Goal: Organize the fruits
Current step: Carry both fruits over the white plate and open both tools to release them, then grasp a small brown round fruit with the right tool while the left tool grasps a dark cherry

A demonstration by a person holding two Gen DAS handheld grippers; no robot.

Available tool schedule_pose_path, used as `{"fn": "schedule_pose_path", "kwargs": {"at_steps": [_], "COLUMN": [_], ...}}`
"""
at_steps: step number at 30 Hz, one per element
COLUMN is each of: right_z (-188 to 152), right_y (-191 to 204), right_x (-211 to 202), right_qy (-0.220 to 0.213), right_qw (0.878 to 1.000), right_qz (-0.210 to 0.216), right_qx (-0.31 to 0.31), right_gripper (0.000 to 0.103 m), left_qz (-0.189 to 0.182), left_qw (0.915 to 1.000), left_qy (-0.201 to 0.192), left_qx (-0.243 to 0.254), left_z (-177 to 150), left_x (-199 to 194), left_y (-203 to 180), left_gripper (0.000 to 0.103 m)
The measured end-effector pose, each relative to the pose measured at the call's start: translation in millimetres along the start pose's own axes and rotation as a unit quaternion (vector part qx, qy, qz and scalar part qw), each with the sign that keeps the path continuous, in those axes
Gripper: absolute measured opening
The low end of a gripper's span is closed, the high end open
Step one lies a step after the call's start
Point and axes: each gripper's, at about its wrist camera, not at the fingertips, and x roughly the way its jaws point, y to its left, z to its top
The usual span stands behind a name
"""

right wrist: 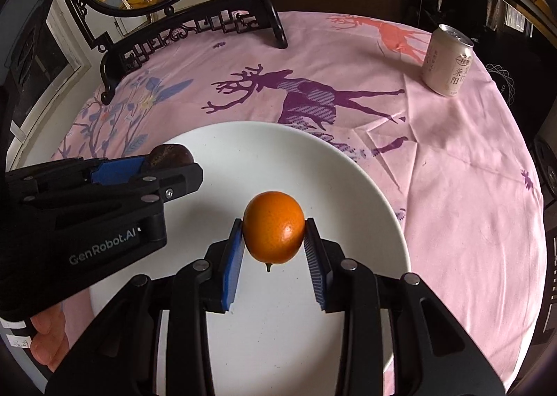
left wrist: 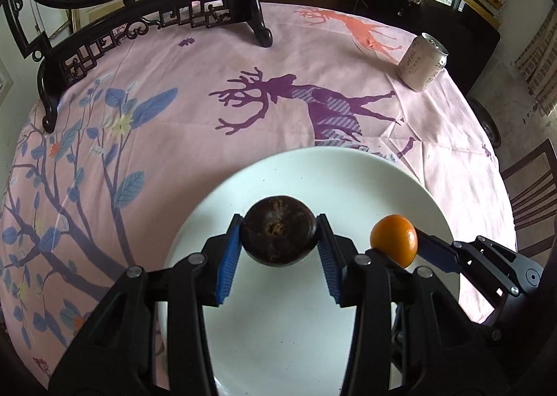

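White plate (left wrist: 365, 166) lies directly beneath both fruits: left gripper (left wrist: 278, 239) grasping the dark fruit (left wrist: 278, 234), right gripper (right wrist: 273, 239) clenching the orange (right wrist: 273, 225) nearer the plate's right rim.

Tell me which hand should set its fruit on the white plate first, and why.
Left, probably. The left gripper has the dark fruit over the middle of the plate, well inside the rim. The right gripper holds the orange over the plate too, but nearer its right edge.
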Motion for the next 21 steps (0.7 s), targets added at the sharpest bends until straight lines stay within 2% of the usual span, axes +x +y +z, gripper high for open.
{"fn": "schedule_pose_path", "kwargs": {"at_steps": [1,2,4,7,9,12,14,18,21], "right_z": [1,0,-3,-18,-39,-89,-134,-223,-269], "right_y": [1,1,0,-2,0,7,15,31,36], "right_x": [0,-4,-18,-52,-80,-118,-135,-150,-152], "right_qy": [-0.004,-0.015,-0.037,-0.047,-0.055,-0.072,-0.083,-0.093,-0.091], "right_qw": [1.0,0.999,0.998,0.998,0.998,0.996,0.995,0.992,0.989], "right_qz": [-0.01,-0.027,-0.048,-0.036,-0.034,-0.044,-0.054,-0.059,-0.075], "right_qx": [-0.005,-0.008,-0.013,-0.003,0.007,0.022,0.032,0.064,0.093], "right_gripper": [0.05,0.061,0.061,0.061,0.062,0.066,0.079,0.08,0.08], "left_qz": [0.0,0.001,0.004,0.009,0.014,0.022,0.028,0.025,0.037], "left_qw": [1.0,0.9999,0.9994,0.9984,0.997,0.9946,0.9933,0.9921,0.9908], "left_qy": [-0.003,-0.011,-0.034,-0.055,-0.075,-0.101,-0.112,-0.123,-0.13], "left_qx": [0.001,0.002,0.007,0.011,0.008,0.004,0.004,-0.009,-0.008], "left_z": [3,5,4,-13,-37,-97,-143,-232,-279], "left_x": [-1,-5,-20,-52,-78,-117,-136,-158,-164], "left_y": [-1,-2,0,7,14,25,32,50,57], "left_gripper": [0.074,0.081,0.082,0.084,0.088,0.093,0.096,0.096,0.096]}}
